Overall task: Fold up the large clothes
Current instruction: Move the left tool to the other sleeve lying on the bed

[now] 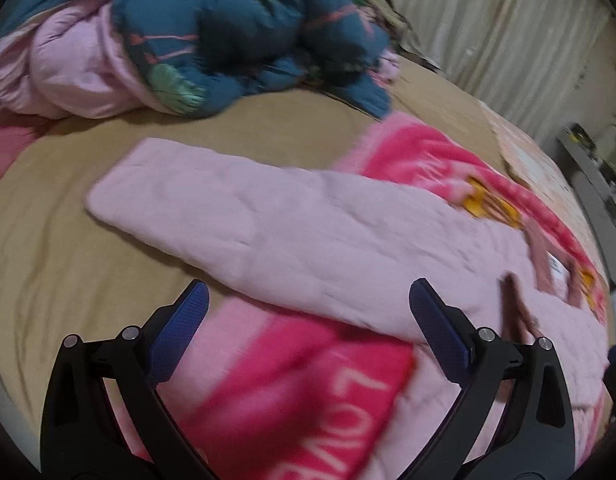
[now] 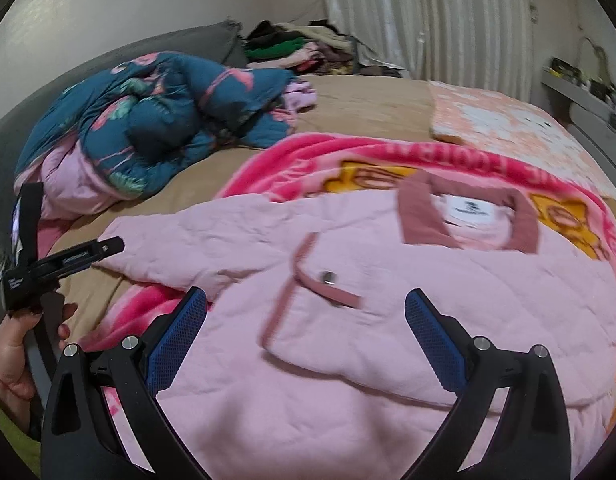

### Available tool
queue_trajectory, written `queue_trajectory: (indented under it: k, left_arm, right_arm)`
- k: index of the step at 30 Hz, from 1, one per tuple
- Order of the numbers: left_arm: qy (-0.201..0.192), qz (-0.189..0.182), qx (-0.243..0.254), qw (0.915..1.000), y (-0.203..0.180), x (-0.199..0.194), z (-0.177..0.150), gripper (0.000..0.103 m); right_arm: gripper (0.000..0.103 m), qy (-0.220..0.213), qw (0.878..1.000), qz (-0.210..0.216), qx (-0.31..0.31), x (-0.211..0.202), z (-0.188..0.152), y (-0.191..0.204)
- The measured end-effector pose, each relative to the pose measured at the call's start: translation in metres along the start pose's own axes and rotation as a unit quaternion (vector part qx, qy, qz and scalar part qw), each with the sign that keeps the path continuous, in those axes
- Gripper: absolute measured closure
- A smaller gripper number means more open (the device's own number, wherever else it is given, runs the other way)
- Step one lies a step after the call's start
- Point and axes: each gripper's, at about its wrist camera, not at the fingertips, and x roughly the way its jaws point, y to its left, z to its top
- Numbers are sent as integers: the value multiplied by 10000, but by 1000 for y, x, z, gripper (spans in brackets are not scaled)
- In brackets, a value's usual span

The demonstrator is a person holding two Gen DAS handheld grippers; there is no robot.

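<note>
Both pairs of blue-padded fingers stand wide apart with nothing between them: the left gripper (image 1: 308, 320) hangs over the edge of a bright pink blanket (image 1: 291, 392) with white lettering, just short of the jacket's sleeve, and the right gripper (image 2: 305, 322) hangs over the jacket's front. That pale pink quilted jacket (image 2: 348, 360) lies spread face up on the blanket, which in turn lies on a bed covered by a tan sheet (image 2: 364, 104). Its darker pink collar (image 2: 468, 216) points away from the right wrist camera, with a white label showing inside the neck, and a chest pocket (image 2: 308, 320) with a metal snap sits between the right fingers. One sleeve (image 1: 211, 208) stretches out flat to the left, its cuff end resting on the bare tan sheet beyond the blanket. In the right wrist view the person's left hand (image 2: 11, 348) grips the left tool's handle at the left edge of the frame. Farther back on the bed sits a bundled teal floral comforter (image 2: 155, 112) with pink lining, and behind it a heap of mixed clothes (image 2: 303, 48) near a pale curtain (image 2: 420, 20).
</note>
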Motion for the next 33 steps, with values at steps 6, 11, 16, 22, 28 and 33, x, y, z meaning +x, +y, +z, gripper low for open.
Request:
queue_trajectory:
  k: [6,11,16,22,28,33]
  left_arm:
    - [-17,371,-346,9987,39,12,11,9]
    - [-1,518,-497,9974,58,19,14,9]
    - [132,545,-794,9953,80,35,15,9]
    - [333,613,-1213,9902,110,64,15,9]
    - [331,169,-2022,9786,137,86,13,9]
    - [216,19,-2507,9678,150,102,7,9]
  right_arm:
    - [4,77,9993,213,-299,20,8,38]
    - [4,149,9976,384,-552,39,14,70]
    - [4,263,9951,504,-814,60,16,97]
    - [4,416,9925,611,-974,80,9,112]
    - [4,544,9932,518,-887,92,1,98]
    - [4,606,9948,329,-743,94,-4,75]
